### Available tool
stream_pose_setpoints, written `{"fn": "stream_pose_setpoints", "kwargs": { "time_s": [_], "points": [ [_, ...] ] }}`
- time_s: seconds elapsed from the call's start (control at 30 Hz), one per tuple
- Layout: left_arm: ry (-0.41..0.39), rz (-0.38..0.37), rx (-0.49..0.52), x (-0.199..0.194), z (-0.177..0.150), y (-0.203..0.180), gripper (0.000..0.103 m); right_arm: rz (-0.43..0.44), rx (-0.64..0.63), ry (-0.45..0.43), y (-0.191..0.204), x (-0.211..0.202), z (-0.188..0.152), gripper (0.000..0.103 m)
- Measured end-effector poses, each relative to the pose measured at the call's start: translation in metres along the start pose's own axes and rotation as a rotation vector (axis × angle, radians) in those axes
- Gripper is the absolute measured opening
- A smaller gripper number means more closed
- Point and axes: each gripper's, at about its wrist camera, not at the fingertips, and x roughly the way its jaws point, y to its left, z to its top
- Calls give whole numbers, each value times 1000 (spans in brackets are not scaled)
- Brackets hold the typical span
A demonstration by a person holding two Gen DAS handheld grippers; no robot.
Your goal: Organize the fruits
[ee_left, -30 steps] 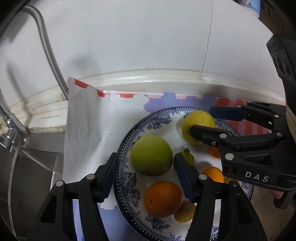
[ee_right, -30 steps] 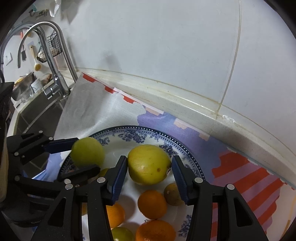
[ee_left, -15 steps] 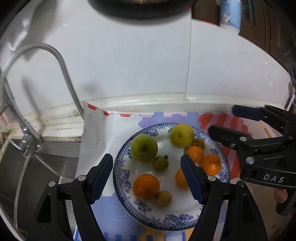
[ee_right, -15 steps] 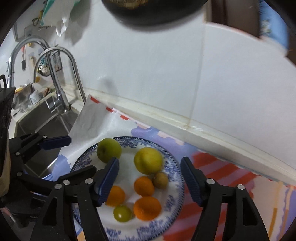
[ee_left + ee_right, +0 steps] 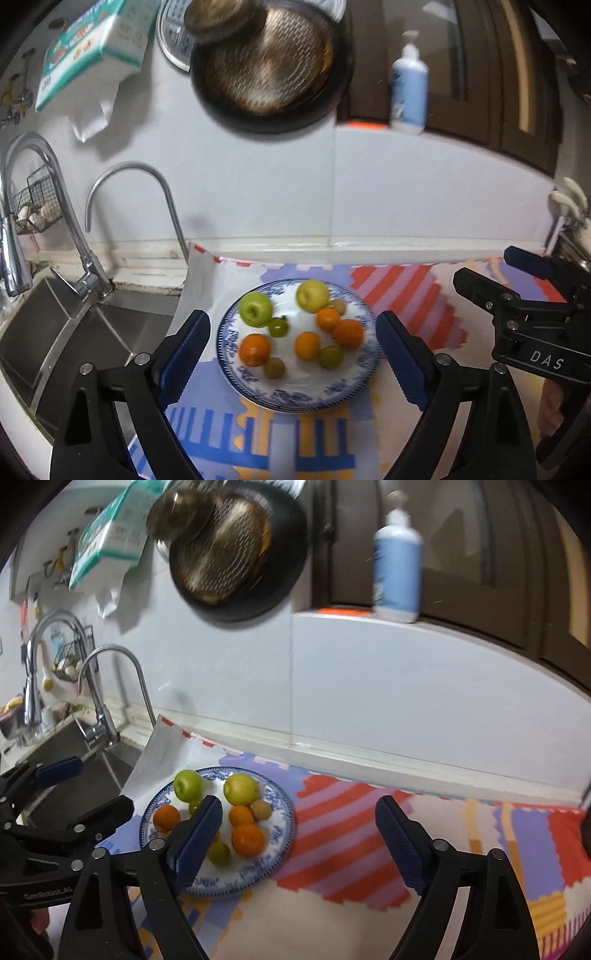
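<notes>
A blue-and-white patterned plate (image 5: 295, 400) sits on a colourful mat and holds several fruits: a green apple (image 5: 255, 308), a yellow apple (image 5: 312, 294), oranges (image 5: 254, 349) and small green and brown fruits. The plate also shows in the right wrist view (image 5: 275, 845) with the green apple (image 5: 188, 784) and yellow apple (image 5: 241, 789). My left gripper (image 5: 291, 360) is open and empty, held above and in front of the plate. My right gripper (image 5: 299, 843) is open and empty, to the right of the plate; it also shows in the left wrist view (image 5: 491, 278).
A steel sink (image 5: 66, 336) with two curved taps (image 5: 129, 192) lies left of the mat (image 5: 417, 306). A white tiled wall stands behind. A dark pan (image 5: 269, 62) and a tissue pack (image 5: 92, 40) hang on it. A blue-white bottle (image 5: 409, 94) stands on a ledge.
Both grippers have let go of the apples, opened wide and pulled up and back from the plate. The green and yellow apples now rest on the plate.
</notes>
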Motion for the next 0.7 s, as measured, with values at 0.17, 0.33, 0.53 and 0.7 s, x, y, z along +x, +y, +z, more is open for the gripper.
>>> {"fn": "stream_pose_setpoints", "kwargs": {
  "time_s": [0.17,0.33,0.53,0.7],
  "points": [
    [-56,-6,35,-33,-4,-23,101,-49,52,-31,-17,-43,-13,93],
    [-89,-35,57,-59,-17,-46,103,-90,78,-46,-30,-79,-30,96],
    [-83,-70,49,-79,-33,-68,103,-165,89,-54,-45,-119,-56,96],
    [-100,-68,59,-98,-49,-86,103,-204,117,-33,-59,-143,-77,96]
  ]
}}
